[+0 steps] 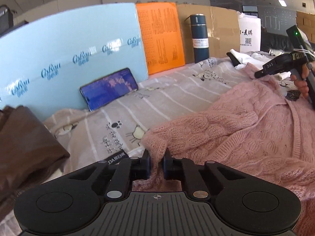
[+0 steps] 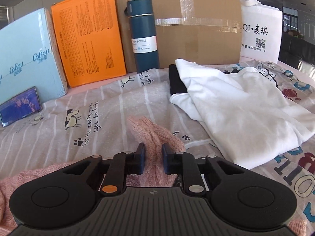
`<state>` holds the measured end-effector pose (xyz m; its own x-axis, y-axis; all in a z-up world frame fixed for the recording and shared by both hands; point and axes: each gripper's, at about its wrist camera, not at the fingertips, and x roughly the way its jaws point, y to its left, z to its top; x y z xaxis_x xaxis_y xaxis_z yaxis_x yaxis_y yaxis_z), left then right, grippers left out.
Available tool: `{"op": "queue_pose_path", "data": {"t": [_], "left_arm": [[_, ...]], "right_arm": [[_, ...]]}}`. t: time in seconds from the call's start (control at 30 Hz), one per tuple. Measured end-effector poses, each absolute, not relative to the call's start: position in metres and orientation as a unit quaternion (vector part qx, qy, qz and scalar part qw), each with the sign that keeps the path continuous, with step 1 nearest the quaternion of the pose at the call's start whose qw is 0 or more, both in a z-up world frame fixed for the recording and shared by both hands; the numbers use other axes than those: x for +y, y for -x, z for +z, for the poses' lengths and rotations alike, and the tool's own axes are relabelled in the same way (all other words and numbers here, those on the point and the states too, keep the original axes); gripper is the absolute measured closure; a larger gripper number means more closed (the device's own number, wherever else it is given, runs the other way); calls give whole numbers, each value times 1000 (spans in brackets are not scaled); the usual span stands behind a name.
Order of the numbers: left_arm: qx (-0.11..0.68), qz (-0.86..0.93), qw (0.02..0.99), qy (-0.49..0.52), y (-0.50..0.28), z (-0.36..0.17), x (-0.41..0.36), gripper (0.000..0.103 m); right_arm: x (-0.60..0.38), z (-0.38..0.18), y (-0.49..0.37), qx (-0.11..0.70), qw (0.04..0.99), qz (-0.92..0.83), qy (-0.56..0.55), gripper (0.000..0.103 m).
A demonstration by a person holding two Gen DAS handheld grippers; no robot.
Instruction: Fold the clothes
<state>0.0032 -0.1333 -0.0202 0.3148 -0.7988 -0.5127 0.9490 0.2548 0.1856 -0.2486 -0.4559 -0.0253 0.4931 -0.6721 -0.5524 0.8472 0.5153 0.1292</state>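
A pink knitted sweater (image 1: 246,129) lies spread on a grey striped bedsheet (image 1: 157,102). My left gripper (image 1: 157,157) is shut on a fold of the sweater's near left edge. My right gripper (image 2: 153,153) is shut on another bunched part of the pink sweater (image 2: 151,135), low over the sheet (image 2: 78,118). In the left wrist view the right gripper (image 1: 259,73) shows at the far right, held by a hand above the sweater's far side.
A white T-shirt (image 2: 242,108) and a black garment (image 2: 176,82) lie at the back right. A blue bottle (image 2: 144,33), an orange box (image 2: 88,39), a cardboard box (image 2: 196,25), a light blue box (image 1: 69,55) and a phone (image 1: 109,88) line the back. A brown garment (image 1: 23,147) lies left.
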Motion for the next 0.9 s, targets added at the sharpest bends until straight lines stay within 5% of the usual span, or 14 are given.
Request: {"op": "queue_pose_path", "data": {"t": [0.43, 0.6, 0.7, 0.77, 0.9], "left_arm": [[76, -446, 865, -217, -49, 16, -142, 95], [118, -449, 847, -257, -62, -9, -161, 88], [122, -441, 844, -280, -61, -25, -168, 86], [114, -438, 843, -291, -58, -29, -167, 72], [74, -429, 858, -272, -49, -15, -149, 39]], "right_arm": [[-459, 20, 254, 21, 859, -447, -247, 93], [-485, -9, 247, 79, 834, -472, -276, 91], [-500, -29, 250, 123, 806, -497, -299, 73], [-502, -35, 257, 129, 785, -528, -298, 56], [-496, -25, 277, 100, 786, -533, -296, 46]]}}
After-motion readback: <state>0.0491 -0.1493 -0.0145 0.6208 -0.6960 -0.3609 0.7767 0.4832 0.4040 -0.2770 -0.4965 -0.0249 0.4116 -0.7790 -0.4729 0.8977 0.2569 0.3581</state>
